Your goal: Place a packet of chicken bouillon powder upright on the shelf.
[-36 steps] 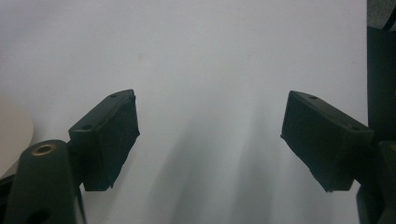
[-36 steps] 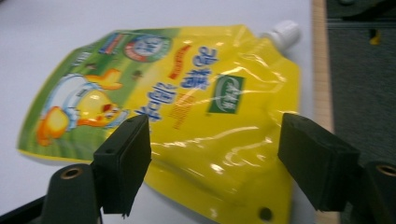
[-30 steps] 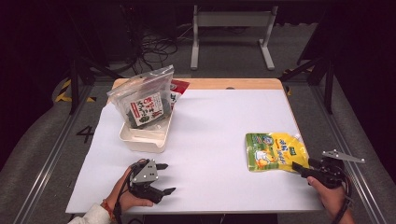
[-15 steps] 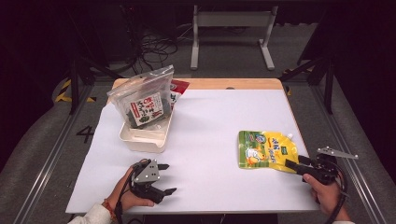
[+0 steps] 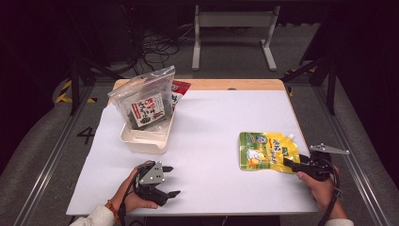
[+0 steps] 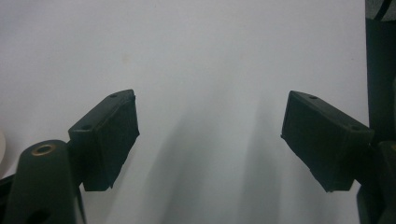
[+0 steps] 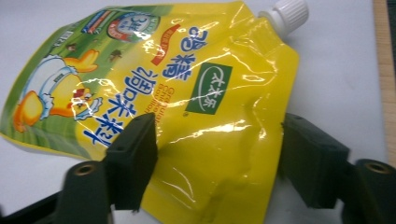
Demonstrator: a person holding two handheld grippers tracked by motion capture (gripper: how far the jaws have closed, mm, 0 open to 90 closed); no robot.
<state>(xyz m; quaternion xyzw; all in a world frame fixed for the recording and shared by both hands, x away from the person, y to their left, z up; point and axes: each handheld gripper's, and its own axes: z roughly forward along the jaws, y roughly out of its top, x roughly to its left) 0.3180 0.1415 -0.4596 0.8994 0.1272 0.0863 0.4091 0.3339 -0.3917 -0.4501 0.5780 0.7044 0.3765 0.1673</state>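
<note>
1. At the far left of the bench [image 5: 211, 122], covered in white, stands a cream tray [image 5: 141, 141]. A clear bag of dark seaweed [image 5: 143, 101] leans upright in it, and a red packet [image 5: 179, 88] peeks out just behind the bag.
2. My left gripper [image 5: 170, 181] rests near the front edge of the bench, well apart from the tray, with my hand wrapped round its body. In the left gripper view its jaws stand wide apart, and only bare white bench lies between them.
3. The middle of the bench is plain white cover; a strip of wooden edge shows along the far side.
4. The yellow spout pouch [image 5: 267, 150] lies flat toward the right side of the bench, its green end with a cartoon duck pointing toward the middle. Its white cap [image 7: 290, 11] sits at the corner away from me in the right gripper view.
5. My right gripper [image 5: 288, 164] is at the pouch's near right corner. Its jaws have just been closing, and the pouch's lower end lies between them.
6. In the right gripper view, the left jaw overlaps the pouch's printed face and the right jaw stands at its edge. I see no pinch on the film, so the jaws are still apart.
</note>
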